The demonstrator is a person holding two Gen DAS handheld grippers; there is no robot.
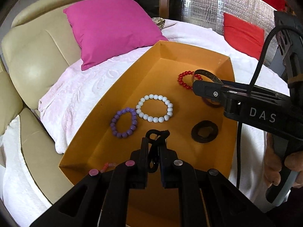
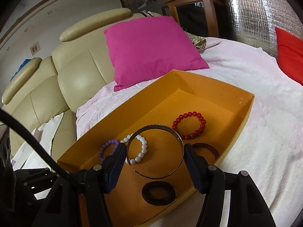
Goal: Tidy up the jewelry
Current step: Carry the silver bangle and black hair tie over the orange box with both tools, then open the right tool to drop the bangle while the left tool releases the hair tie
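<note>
Inside the orange box, right claw grips a metal bangle, left claw a black cord.

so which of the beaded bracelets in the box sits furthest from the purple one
The red beaded bracelet. It lies deeper in the orange box, apart from the others, while the white beaded bracelet rests right beside the purple beaded bracelet.

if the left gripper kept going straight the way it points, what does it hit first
Probably the purple bead bracelet or white bead bracelet on the orange box floor, just beyond the left gripper, which is shut on a black cord. Depth is unclear.
</note>
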